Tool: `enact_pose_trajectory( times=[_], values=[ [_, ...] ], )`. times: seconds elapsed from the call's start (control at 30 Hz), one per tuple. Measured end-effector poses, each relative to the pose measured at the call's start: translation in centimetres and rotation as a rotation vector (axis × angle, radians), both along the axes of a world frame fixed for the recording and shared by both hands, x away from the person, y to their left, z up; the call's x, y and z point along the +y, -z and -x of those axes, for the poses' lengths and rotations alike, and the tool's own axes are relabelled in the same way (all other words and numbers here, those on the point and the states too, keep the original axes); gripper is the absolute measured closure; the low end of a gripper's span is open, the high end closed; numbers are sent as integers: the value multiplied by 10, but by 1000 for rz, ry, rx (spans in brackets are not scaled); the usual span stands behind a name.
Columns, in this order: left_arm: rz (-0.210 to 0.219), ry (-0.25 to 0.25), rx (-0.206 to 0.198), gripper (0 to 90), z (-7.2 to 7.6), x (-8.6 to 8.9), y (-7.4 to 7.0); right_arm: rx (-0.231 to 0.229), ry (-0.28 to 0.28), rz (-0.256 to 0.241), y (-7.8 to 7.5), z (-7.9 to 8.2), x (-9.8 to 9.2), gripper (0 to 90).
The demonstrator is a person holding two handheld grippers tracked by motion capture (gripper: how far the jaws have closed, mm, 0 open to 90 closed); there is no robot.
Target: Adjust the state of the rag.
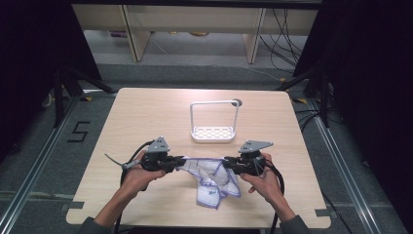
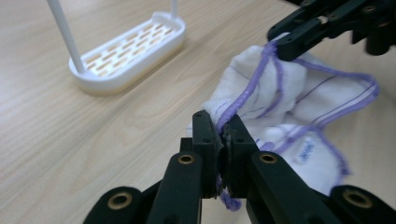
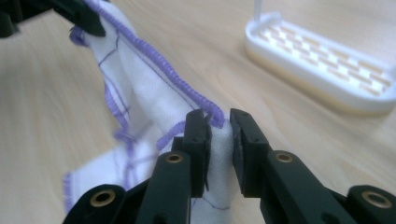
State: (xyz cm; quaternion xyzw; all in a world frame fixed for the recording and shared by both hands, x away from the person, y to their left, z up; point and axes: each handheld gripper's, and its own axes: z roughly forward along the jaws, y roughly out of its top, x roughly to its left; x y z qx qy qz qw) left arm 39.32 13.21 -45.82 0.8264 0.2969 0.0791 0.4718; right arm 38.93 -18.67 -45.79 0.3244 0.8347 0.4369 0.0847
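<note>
1. The left tool (image 1: pixel 179 161) is clamped on the purple-stitched hem of the cloth (image 1: pixel 212 180); the left gripper view shows its jaws pressed together with the edge (image 2: pixel 229 114) pinched between them.
2. The right tool (image 1: pixel 228 165) also grips that hem, its jaws closed on a fold of white fabric (image 3: pixel 219 140) — judging by the two spaced grips, the aim is to stretch one edge taut so the cloth opens out.
3. The cloth hangs between the two tools, near the front of the bench (image 1: pixel 146 117); its lower part lies crumpled on the wood.
4. Behind it, apart from the cloth, stands a white rack (image 1: pixel 213 132) with a slotted base and a tall hoop — likely the place to drape the cloth.
5. Count: one cloth, two tools, one rack, one bench.
</note>
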Motion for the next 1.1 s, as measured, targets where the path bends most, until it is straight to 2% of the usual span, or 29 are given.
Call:
enact_pose_trajectory(
  times=[0.03,0.1,0.13,0.17,0.23,0.27,0.3,0.37,0.43,0.5,0.57,0.6,0.63,0.67,0.7,0.73,0.77,0.8,0.83,0.87,0.9,0.97,1.0,1.03,1.07,1.1],
  values=[
    [-11,-10,8,851,-10,-2,11,6,6,48,7,-6,-2,745],
    [-21,-18,14,851,-14,-3,15,4,-2,56,9,-8,-2,728],
    [-32,-16,18,849,-17,-3,18,23,33,64,9,-8,-4,712],
    [-44,-30,18,845,-23,-2,25,23,58,88,11,-9,-7,653],
    [-42,-42,29,842,-26,-1,30,28,59,91,12,-10,-9,624],
    [-39,-38,42,831,-28,0,33,54,98,68,11,-6,-10,579],
    [-40,-29,49,823,-30,1,36,37,88,72,10,-7,-13,553],
    [-57,-30,46,820,-32,4,42,36,77,63,9,-4,-16,510],
    [-48,-49,71,817,-34,8,46,55,72,62,7,4,-23,450],
    [-46,-55,68,818,-35,10,48,44,57,77,8,7,-26,433],
    [-48,-54,66,818,-35,11,48,48,59,86,8,8,-27,434],
    [-33,-62,67,818,-35,10,48,35,65,88,10,9,-28,470],
    [-50,-50,57,820,-36,11,48,10,52,123,14,8,-28,631],
    [-52,-50,56,821,-36,11,48,7,46,164,15,7,-28,712],
    [-54,-68,57,823,-35,12,49,-3,39,193,18,6,-28,778],
    [-54,-68,57,825,-35,12,49,-3,39,193,18,6,-28,778],
    [-57,-71,58,825,-36,13,49,-8,38,208,18,5,-30,840],
    [-56,-68,58,830,-37,14,50,-10,56,194,17,5,-32,892],
    [-79,-61,55,830,-38,16,49,-21,59,201,14,5,-35,898],
    [-64,-97,49,830,-39,17,52,-35,63,201,7,4,-41,900],
    [-64,-97,49,827,-39,17,52,-50,84,187,4,4,-45,900],
    [-73,-111,50,824,-41,20,54,-56,90,183,1,3,-49,900],
    [-100,-106,45,796,-42,22,55,-68,121,185,0,2,-53,899],
    [-110,-116,42,758,-43,23,56,-31,140,179,1,3,-53,893],
    [-101,-136,46,758,-43,23,57,-31,140,179,1,3,-53,893],
    [-92,-149,47,693,-44,26,56,-51,118,138,2,2,-50,779]
  ],
)
